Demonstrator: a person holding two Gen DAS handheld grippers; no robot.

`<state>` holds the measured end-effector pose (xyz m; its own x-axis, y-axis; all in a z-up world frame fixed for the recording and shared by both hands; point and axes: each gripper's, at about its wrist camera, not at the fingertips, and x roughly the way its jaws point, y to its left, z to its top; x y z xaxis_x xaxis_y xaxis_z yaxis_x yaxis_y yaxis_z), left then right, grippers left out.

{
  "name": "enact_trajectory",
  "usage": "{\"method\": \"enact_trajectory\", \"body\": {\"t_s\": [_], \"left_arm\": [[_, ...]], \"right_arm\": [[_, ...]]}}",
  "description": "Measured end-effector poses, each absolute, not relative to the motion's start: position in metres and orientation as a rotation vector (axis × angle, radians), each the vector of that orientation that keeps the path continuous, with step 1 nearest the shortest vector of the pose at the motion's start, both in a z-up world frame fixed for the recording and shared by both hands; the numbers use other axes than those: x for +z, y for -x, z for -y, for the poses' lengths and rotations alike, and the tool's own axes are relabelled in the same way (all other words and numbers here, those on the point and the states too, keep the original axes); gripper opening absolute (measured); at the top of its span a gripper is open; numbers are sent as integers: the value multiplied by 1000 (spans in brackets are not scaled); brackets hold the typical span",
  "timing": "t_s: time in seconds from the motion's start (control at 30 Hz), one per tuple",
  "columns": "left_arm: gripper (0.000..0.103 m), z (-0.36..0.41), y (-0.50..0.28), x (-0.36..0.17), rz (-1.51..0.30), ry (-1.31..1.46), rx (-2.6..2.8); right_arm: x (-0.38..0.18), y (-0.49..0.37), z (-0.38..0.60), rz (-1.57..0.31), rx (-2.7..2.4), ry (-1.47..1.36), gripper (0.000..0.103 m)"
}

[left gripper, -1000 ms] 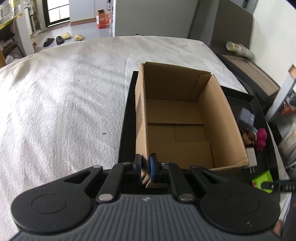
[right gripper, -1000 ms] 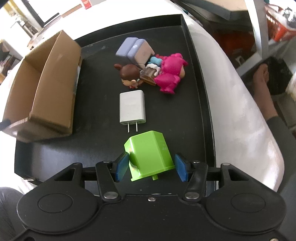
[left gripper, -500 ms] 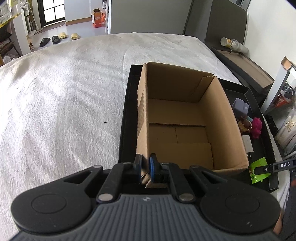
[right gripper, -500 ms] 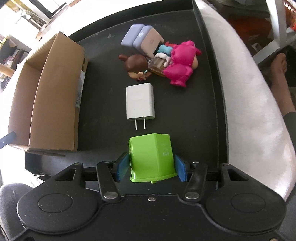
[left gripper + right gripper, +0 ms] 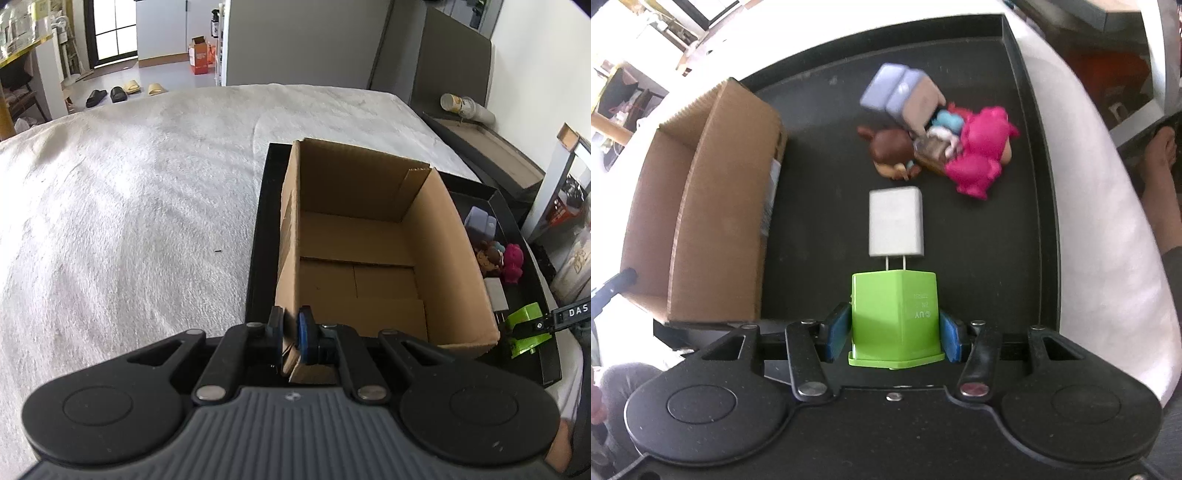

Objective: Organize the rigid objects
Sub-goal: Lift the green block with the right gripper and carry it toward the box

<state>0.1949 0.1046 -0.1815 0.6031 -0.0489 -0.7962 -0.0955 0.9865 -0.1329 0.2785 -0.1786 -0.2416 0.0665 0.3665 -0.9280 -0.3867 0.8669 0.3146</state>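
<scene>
An open, empty cardboard box stands on the left of a black tray; it also shows in the right wrist view. My left gripper is shut on the box's near corner wall. My right gripper is shut on a green charger block, held above the tray's near end; it also shows in the left wrist view. On the tray lie a white wall charger, a pink figure, a brown-haired doll and a lavender case.
The tray lies on a white fuzzy bed cover. A dark headboard shelf with a cup runs at the right. A person's foot is beside the bed on the right.
My right gripper closed on the green charger block, straightened it and lifted it higher over the tray. My left gripper kept its hold on the box corner and rose slightly.
</scene>
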Motion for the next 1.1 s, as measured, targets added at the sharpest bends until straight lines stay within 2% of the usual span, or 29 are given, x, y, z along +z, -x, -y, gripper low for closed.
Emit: {"method": "enact_trajectory", "body": {"t_s": [0.77,1.1], "left_arm": [[8,-97,-192,-178,-940,229,52],[8,-98,-192,-178,-944,230,52]], "right_arm": [[-152,-269,121,-1188,669,151,50],[-135,-265,94,-1130,688,186,50]]}}
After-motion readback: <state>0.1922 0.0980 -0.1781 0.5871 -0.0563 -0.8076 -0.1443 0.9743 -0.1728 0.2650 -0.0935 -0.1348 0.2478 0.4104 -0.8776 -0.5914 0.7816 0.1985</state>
